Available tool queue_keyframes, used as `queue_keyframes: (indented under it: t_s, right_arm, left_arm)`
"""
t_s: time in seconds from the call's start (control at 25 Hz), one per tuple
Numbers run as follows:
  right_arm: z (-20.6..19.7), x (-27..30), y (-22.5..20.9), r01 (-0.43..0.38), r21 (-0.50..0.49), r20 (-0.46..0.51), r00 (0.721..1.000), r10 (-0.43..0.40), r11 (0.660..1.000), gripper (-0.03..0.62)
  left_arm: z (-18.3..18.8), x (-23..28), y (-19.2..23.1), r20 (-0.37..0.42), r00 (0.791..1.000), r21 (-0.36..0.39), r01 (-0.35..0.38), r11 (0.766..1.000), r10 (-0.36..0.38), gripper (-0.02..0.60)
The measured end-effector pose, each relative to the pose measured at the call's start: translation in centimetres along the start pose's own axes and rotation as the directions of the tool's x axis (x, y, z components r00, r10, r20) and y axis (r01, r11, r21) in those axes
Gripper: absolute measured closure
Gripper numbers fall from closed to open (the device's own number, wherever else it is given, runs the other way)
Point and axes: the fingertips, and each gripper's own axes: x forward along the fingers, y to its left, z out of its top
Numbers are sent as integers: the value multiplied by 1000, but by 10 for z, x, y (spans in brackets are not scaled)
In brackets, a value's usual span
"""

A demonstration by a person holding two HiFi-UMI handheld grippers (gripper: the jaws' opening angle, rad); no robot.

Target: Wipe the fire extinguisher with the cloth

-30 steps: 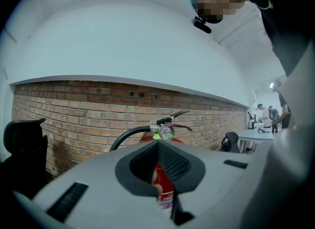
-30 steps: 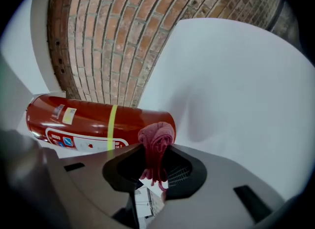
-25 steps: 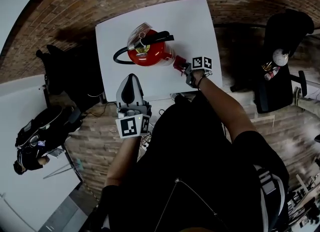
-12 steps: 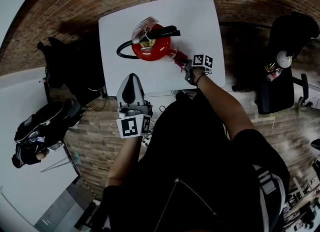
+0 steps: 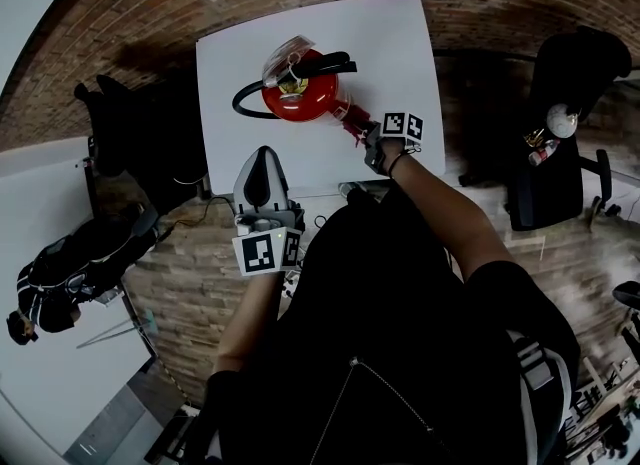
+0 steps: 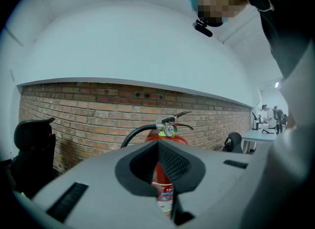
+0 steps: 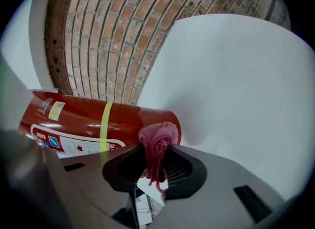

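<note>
Between the jaws of the right tongs (image 7: pixel 156 161), pinched tight, sits a bunched red cloth (image 7: pixel 157 146). Its wad bulges out front, right up against the lower end of the fire extinguisher (image 7: pixel 88 122), touching as far as I can judge. To wipe well: press firm and sweep along the cylinder over label and yellow band, without tipping it. The left tongs (image 5: pixel 262 158) hang back at the white table (image 5: pixel 395 43) edge, jaws together and empty, so they could steady it. Only their view shows gauge, lever and black hose up top. Only the right view shows cloth meeting paint.
</note>
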Motion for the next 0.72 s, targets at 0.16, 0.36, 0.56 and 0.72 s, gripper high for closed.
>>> queue_keyframes:
  t_s: [0.16, 0.36, 0.56, 0.72]
  right_arm:
    - [1, -8, 13, -13, -8, 9, 1000, 13, 1000, 488]
    - [1, -18, 31, -24, -40, -18, 1000, 23, 999, 488]
    - [1, -28, 49, -38, -53, -30, 999, 37, 998, 488]
    - [1, -36, 60, -41, -56, -30, 999, 39, 998, 488]
  left_arm:
    - [-2, 1, -2, -19, 1000, 11, 2, 1000, -2, 571]
    - [-3, 3, -6, -26, 1000, 13, 1, 1000, -1, 571]
    - [2, 6, -14, -13, 1000, 8, 16, 1000, -16, 571]
    - [3, 7, -17, -7, 1000, 12, 25, 1000, -25, 571]
